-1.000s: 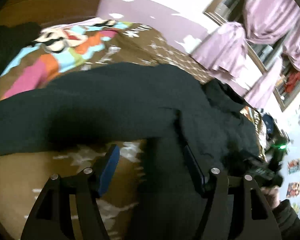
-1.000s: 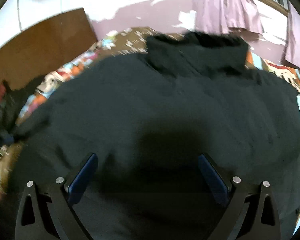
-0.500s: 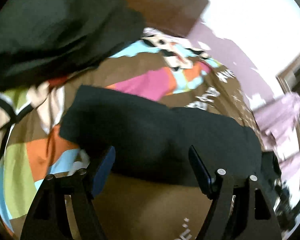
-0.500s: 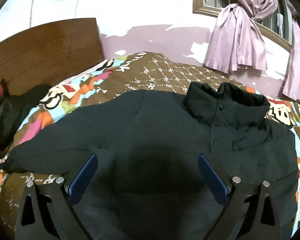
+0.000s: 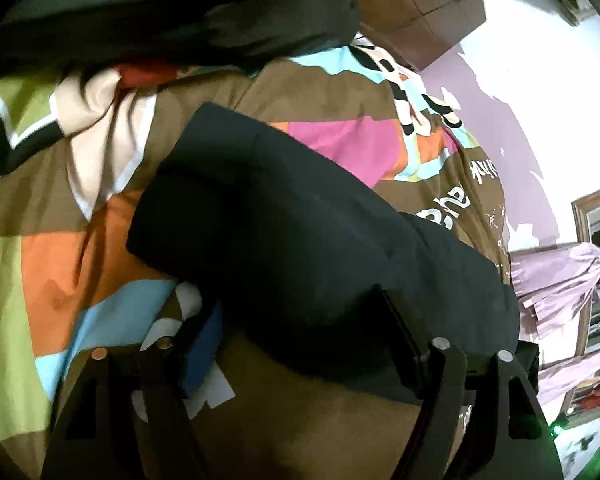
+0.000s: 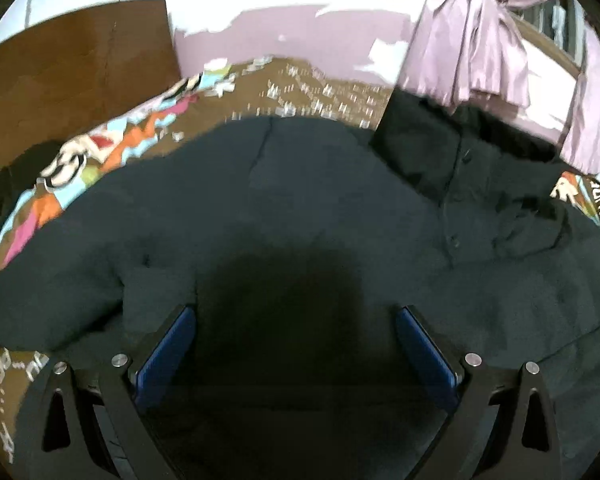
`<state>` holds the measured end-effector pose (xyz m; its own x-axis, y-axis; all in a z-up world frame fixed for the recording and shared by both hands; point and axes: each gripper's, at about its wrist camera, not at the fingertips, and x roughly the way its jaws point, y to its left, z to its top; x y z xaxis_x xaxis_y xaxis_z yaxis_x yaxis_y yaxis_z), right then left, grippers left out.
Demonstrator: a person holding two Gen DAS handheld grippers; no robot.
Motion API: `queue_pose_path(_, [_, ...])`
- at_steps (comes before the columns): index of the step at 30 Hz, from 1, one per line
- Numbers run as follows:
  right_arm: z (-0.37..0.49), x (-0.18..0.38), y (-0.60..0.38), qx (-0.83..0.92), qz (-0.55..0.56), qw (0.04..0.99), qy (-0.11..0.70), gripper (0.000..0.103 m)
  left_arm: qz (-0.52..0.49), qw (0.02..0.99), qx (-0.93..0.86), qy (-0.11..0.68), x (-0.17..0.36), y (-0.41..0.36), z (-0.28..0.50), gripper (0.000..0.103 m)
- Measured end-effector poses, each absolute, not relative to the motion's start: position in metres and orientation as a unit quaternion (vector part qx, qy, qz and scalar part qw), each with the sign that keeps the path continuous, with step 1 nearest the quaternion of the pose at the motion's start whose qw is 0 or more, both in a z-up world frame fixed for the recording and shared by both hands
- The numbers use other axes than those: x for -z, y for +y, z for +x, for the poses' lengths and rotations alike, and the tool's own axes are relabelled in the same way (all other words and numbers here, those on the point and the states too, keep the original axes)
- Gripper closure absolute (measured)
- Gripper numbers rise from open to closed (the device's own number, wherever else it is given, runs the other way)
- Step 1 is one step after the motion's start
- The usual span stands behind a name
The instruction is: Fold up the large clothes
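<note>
A large black padded jacket [image 6: 320, 208] lies spread flat on a bed, its collar [image 6: 432, 140] at the upper right. My right gripper [image 6: 296, 340] is open just above the jacket's body, with fabric between and below the blue pads. In the left wrist view the jacket's sleeve [image 5: 284, 216] stretches over the bedspread, its cuff end at upper left. My left gripper [image 5: 300, 332] is open, its jaws standing on either side of the sleeve near its lower edge.
The bed has a colourful patchwork bedspread [image 5: 60, 264]. A heap of dark and striped clothes [image 5: 100, 40] lies at the top left. A wooden headboard [image 6: 72, 80] and lilac curtains [image 6: 472, 40] stand behind the bed.
My left gripper has swung along the sleeve toward its cuff and moved closer to it. My right gripper has dropped lower and nearer to the jacket's body.
</note>
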<state>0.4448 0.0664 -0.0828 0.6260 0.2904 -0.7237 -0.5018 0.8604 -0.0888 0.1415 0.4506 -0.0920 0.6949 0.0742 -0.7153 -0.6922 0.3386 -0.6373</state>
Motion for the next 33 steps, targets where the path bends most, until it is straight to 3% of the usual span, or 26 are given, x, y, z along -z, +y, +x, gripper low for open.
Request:
queue_pose_path(7, [0.439,0.082,0.059,-0.230,-0.135,0.891,0.368,0.000,-0.437,0.803,-0.276,0.298,0.080,0.437,0.155,0.091])
queue_pose_path(16, [0.404,0.036,0.021,-0.268,-0.054,0.898,0.345,0.000,-0.215,0.910,-0.288,0.208,0.010,0.372,0.161,0.096])
queue_pose_path(23, [0.386,0.000,-0.020,-0.278,-0.026,0.904,0.325,0.000,-0.137,0.972,-0.134,0.138,-0.051,0.291,0.167,0.096])
queue_pose_path(33, [0.386,-0.027,-0.101,-0.237,0.042,0.924,0.297,0.000,-0.076,0.978,0.060,0.183,-0.076,0.162,0.216,0.096])
